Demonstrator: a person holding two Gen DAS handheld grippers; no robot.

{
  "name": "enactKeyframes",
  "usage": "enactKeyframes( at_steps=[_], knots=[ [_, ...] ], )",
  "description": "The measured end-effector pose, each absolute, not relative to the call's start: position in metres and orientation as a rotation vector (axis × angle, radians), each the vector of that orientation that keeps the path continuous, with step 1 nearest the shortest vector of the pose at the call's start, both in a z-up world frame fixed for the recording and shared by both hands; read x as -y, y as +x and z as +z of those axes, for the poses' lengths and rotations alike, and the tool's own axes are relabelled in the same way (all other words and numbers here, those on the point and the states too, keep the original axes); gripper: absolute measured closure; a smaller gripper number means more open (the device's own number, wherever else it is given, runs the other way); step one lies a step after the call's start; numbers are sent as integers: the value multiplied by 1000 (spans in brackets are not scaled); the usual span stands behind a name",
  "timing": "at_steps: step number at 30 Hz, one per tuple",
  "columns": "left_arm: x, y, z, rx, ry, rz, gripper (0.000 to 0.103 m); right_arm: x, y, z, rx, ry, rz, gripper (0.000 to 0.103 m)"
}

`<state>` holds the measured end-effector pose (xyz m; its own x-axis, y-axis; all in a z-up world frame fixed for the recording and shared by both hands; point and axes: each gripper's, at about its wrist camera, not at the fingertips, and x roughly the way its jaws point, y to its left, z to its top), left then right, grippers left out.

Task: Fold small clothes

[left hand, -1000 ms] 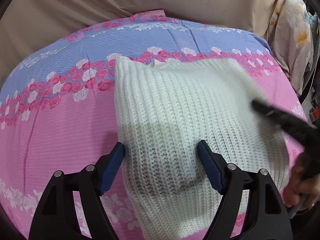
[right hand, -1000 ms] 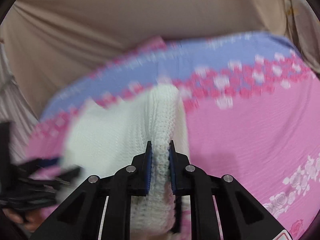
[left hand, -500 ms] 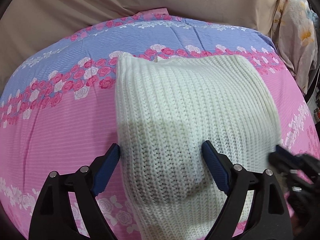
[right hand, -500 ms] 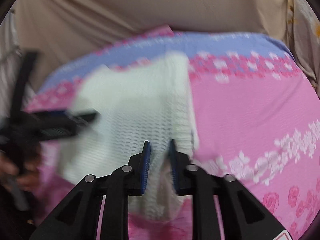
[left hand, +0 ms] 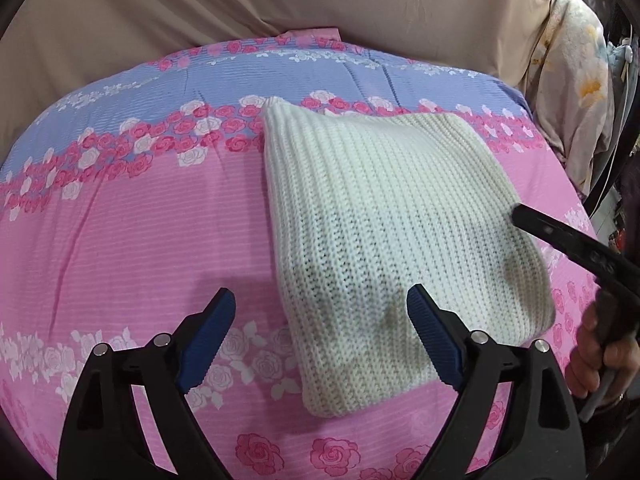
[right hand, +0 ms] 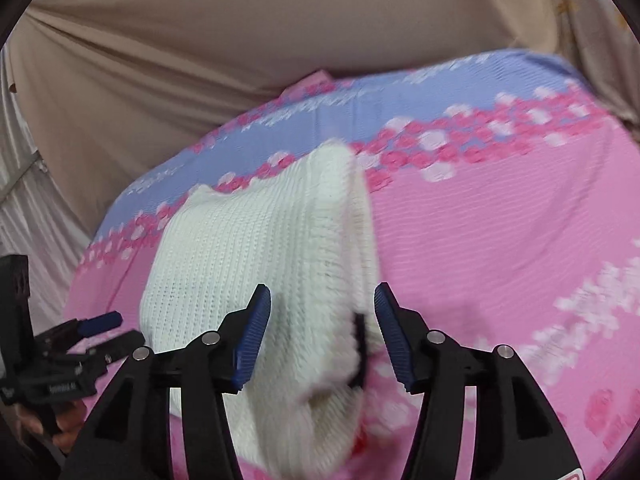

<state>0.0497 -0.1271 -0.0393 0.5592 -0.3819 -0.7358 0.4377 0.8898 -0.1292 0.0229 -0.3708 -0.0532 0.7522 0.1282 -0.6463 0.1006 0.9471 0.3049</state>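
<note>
From the left wrist, the white knit garment lies folded on the pink and blue floral bedspread, its long axis running from near to far, leaning slightly left. The left gripper hovers spread wide over its near left corner, empty. From the right wrist, the right gripper straddles the garment's near right edge, jaws released.

The right tongs stand spread, blue pads apart, gripping nothing. Just ahead of them and partly between the pads lies the folded white knit on the pink floral bed. Far to their left, the left tongs also gape. Beige cloth hangs beyond.
</note>
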Motion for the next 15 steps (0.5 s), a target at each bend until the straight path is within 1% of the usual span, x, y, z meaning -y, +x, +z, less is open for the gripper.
enactKeyframes(
  at_steps=[1, 3, 5, 7, 8, 9, 12, 14, 15],
  knots=[
    [127, 49, -41, -854, 76, -482, 18, 365, 26, -51, -724, 306, -5, 86],
    [125, 48, -41, -853, 84, -480, 18, 351, 14, -30, -626, 252, 8, 87],
    [123, 48, -40, -842, 89, -472, 18, 350, 9, -21, -576, 249, -1, 87],
    [122, 52, -42, -849, 79, -468, 18, 363, 29, -43, -657, 274, -34, 87],
    [122, 54, -43, -856, 70, -469, 18, 371, 43, -62, -733, 289, -70, 85],
    [123, 56, -44, -864, 60, -477, 18, 378, 46, -71, -742, 326, -61, 83],
    [126, 58, -43, -881, 28, -518, 18, 380, 32, -57, -700, 380, -55, 80],
    [127, 58, -40, -877, 9, -534, 15, 374, 20, -45, -666, 366, -89, 60],
    [127, 60, -39, -867, 0, -530, 12, 372, 16, -44, -664, 359, -104, 53]
  ],
)
